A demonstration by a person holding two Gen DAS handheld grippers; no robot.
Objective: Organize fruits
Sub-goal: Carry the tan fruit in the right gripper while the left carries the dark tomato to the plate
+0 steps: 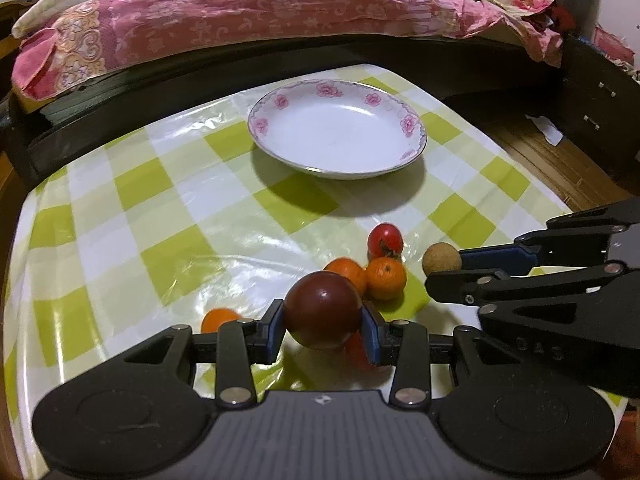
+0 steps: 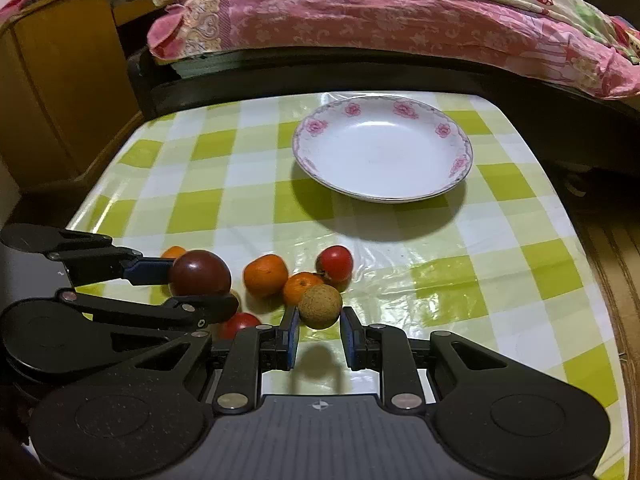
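Note:
My left gripper [image 1: 323, 330] is shut on a dark red plum [image 1: 322, 311], held just above the table; the plum also shows in the right wrist view [image 2: 200, 273]. My right gripper [image 2: 319, 330] is shut on a small tan longan [image 2: 320, 306], which also shows in the left wrist view [image 1: 441, 258]. Loose on the cloth lie two oranges [image 1: 386, 278] [image 1: 347, 273], a third orange [image 1: 219, 319] at the left, and a red tomato [image 1: 385, 240]. Another red fruit [image 2: 239, 325] lies under the left gripper. The empty white plate [image 1: 280, 102] with pink flowers stands farther back.
The table wears a green and white checked plastic cloth [image 1: 168, 208]. A bed with a pink quilt [image 1: 224, 20] runs along the far edge. A wooden cabinet [image 2: 60, 92] stands at the left. Wooden floor [image 1: 532, 148] lies to the right.

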